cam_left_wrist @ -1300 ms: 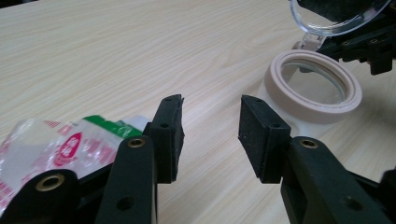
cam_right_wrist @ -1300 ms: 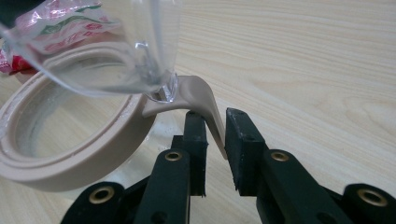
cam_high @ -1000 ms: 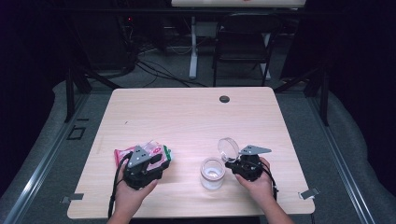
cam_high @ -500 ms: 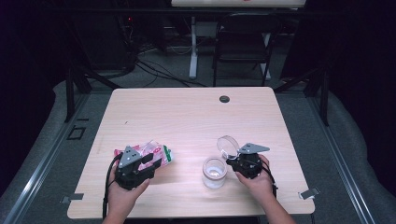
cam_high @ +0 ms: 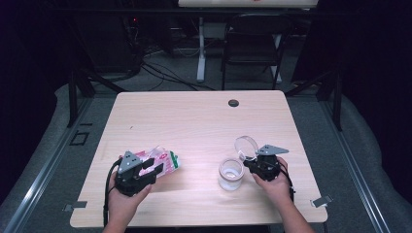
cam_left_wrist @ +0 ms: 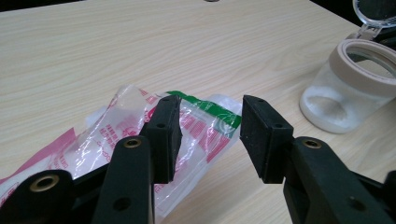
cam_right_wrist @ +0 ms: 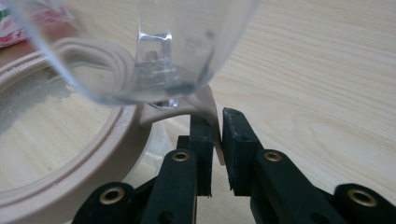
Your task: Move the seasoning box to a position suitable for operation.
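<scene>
A crumpled clear plastic bag (cam_high: 164,160) with pink and green print lies on the table at the near left. My left gripper (cam_high: 154,167) stands open right at the bag (cam_left_wrist: 116,126). Its jaws have just been opening a little, and the bag's green edge lies in the gap (cam_left_wrist: 210,121) with neither pad pressing on it. At the near right a clear jar (cam_high: 230,174) with a beige rim stands open, its clear hinged lid (cam_high: 246,145) flipped up. My right gripper (cam_right_wrist: 215,133) has just been closing and is shut on the jar's beige hinge tab (cam_right_wrist: 205,105).
The wooden table (cam_high: 194,121) has a dark round grommet (cam_high: 233,103) near its far edge. Behind the table stand a folding chair (cam_high: 252,39) and cables on the floor. White powder coats the jar's bottom (cam_left_wrist: 327,105).
My left gripper has drawn back slightly to the left along the bag, with its jaws a bit wider. The right gripper has narrowed on the jar's tab and kept its place.
</scene>
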Available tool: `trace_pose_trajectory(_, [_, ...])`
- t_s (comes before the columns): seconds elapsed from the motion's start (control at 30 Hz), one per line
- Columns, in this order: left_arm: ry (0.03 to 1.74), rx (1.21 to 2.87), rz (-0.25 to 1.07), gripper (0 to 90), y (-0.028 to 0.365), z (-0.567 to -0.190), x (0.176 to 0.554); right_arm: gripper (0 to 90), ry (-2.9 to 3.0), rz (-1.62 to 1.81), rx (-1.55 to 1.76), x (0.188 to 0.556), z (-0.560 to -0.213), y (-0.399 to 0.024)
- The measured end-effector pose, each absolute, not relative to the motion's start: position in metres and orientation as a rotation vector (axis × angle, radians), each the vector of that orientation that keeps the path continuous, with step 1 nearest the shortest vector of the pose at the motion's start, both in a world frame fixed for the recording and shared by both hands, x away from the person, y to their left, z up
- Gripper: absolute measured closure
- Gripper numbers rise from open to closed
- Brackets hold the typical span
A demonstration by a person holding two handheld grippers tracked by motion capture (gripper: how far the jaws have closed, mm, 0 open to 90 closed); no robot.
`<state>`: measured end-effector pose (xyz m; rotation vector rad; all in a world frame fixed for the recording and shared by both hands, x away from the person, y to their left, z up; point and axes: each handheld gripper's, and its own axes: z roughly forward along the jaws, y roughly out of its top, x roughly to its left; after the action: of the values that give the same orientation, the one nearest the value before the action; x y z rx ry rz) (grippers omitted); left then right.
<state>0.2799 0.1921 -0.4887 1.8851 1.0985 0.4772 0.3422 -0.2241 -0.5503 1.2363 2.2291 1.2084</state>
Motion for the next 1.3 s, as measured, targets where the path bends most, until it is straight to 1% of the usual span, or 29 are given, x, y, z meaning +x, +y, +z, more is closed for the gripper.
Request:
trace_pose_trajectory(0.23, [1.114, 1.896, 0.475, 55.9, 0.196, -0.494, 0.283, 82.2, 2.222, 1.208, 1.237, 0.351, -0.55, -0.234])
trace_pose_trajectory(0.4, [1.11, 1.927, 0.49, 52.6, 0.198, -0.5, 0.286, 81.2, 2.217, 1.224, 1.245, 0.352, -0.551, -0.234])
trace_pose_trajectory(0.57, [1.109, 1.949, 0.532, 48.2, 0.198, -0.505, 0.286, 72.4, 2.187, 1.253, 1.266, 0.348, -0.546, -0.239])
trace_pose_trajectory(0.77, [1.081, 1.966, 0.527, 47.5, 0.195, -0.509, 0.286, 63.5, 2.179, 1.23, 1.26, 0.338, -0.543, -0.243])
trace_pose_trajectory(0.87, [1.071, 2.027, 0.551, 47.1, 0.187, -0.515, 0.287, 60.4, 2.167, 1.232, 1.253, 0.331, -0.54, -0.246])
trace_pose_trajectory(0.97, [1.061, 2.06, 0.569, 43.0, 0.18, -0.52, 0.288, 58.7, 2.149, 1.249, 1.263, 0.326, -0.537, -0.25])
trace_pose_trajectory(1.13, [1.013, 2.129, 0.599, 40.9, 0.169, -0.527, 0.291, 58.1, 2.127, 1.269, 1.274, 0.321, -0.536, -0.255])
trace_pose_trajectory(1.3, [1.001, 2.162, 0.609, 40.6, 0.162, -0.534, 0.294, 58.1, 2.112, 1.289, 1.291, 0.318, -0.537, -0.26])
